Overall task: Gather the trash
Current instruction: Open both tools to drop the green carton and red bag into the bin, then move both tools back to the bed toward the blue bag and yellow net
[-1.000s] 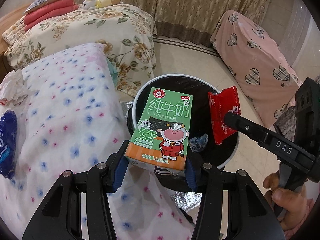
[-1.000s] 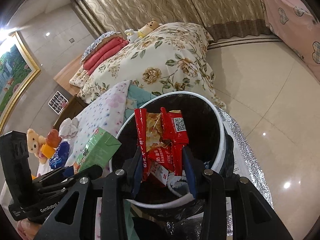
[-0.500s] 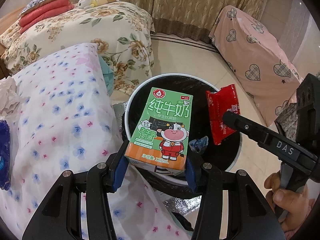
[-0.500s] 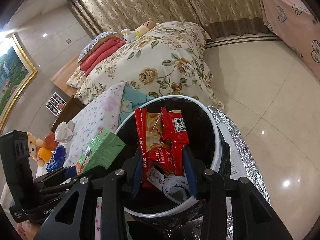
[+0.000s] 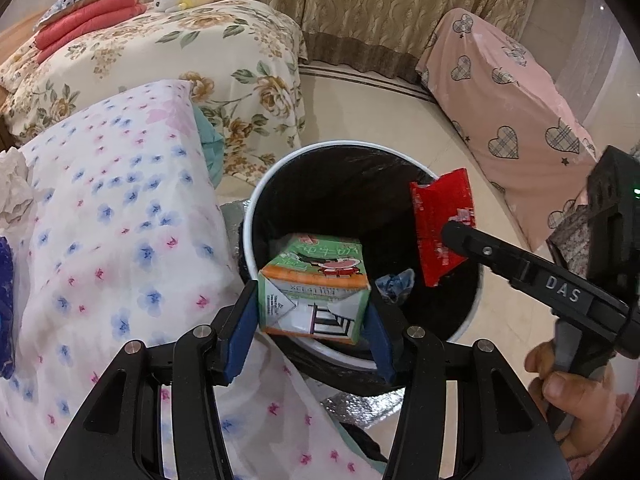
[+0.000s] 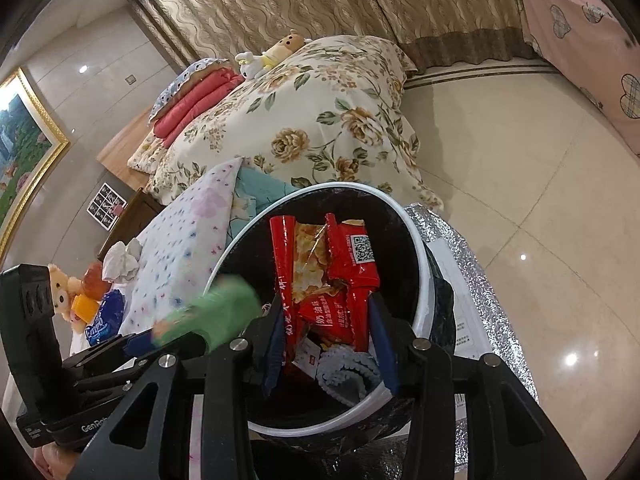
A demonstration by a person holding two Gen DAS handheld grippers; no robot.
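Note:
A white-rimmed bin [image 5: 256,208] with a black liner stands on the floor below both grippers. Over the bin's near rim, a green milk carton [image 5: 316,292] tips forward, bottom face toward me, between the blue pads of my left gripper [image 5: 310,332]. The jaws are opening and the pads no longer press it. In the right wrist view the carton [image 6: 224,312] is a green blur. My right gripper [image 6: 326,344] hangs over the bin [image 6: 420,248], its jaws opening around a crumpled red snack wrapper [image 6: 340,280] with a thin gap at the right pad. The wrapper [image 5: 440,216] sticks up from the right gripper [image 5: 456,236].
A flowered white cloth [image 5: 120,220] lies left of the bin, with a crumpled tissue [image 6: 120,260], a blue pack [image 6: 104,320] and plush toys [image 6: 64,300]. A floral bed [image 5: 180,56] is behind and pink heart-patterned furniture [image 5: 500,100] to the right. Silver foil [image 6: 460,248] lies under the bin.
The milk carton has tipped from upright to bottom-up and dropped toward the bin as the left jaws spread. The right jaws have widened around the red wrapper, which keeps its place.

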